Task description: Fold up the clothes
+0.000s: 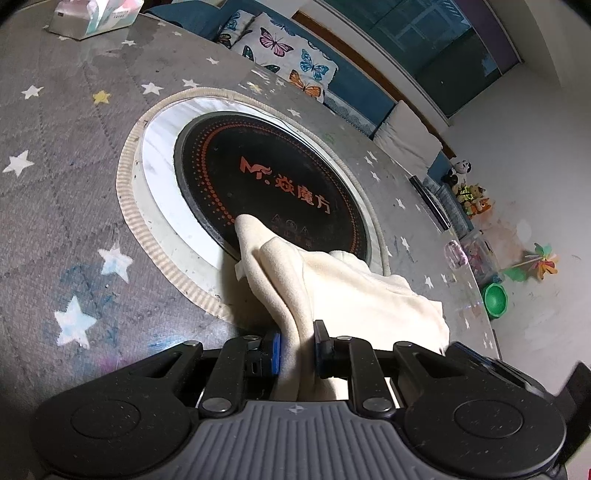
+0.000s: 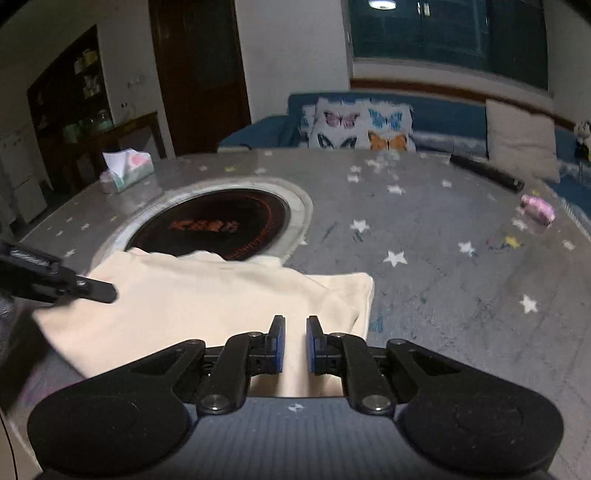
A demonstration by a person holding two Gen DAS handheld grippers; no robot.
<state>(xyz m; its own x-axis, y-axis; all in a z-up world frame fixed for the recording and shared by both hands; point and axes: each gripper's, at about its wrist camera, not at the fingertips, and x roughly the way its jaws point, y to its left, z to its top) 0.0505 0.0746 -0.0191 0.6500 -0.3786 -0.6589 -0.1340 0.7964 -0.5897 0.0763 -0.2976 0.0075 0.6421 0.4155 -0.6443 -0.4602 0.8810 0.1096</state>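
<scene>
cloth [image 2: 207, 295]: on the bench [image 2: 443, 280], near edge, overlapping the hob [image 2: 210, 225]
hob: bench centre
tissue box [image 2: 127, 170]: far left edge
sofa [image 2: 369, 122]: behind the bench

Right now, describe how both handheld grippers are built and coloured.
The left gripper and right gripper match: black linkage arms with silver pivot bolts, blue pads on the fingers, round black side housings and a grey ribbed body. No cables or sleeves show.

Dim indoor light; a ceiling lamp [image 2: 382, 3] glows reflected in the dark window [image 2: 448, 37]. Right view is motion-blurred, left view sharp. Fisheye bends edges, corners black.
</scene>
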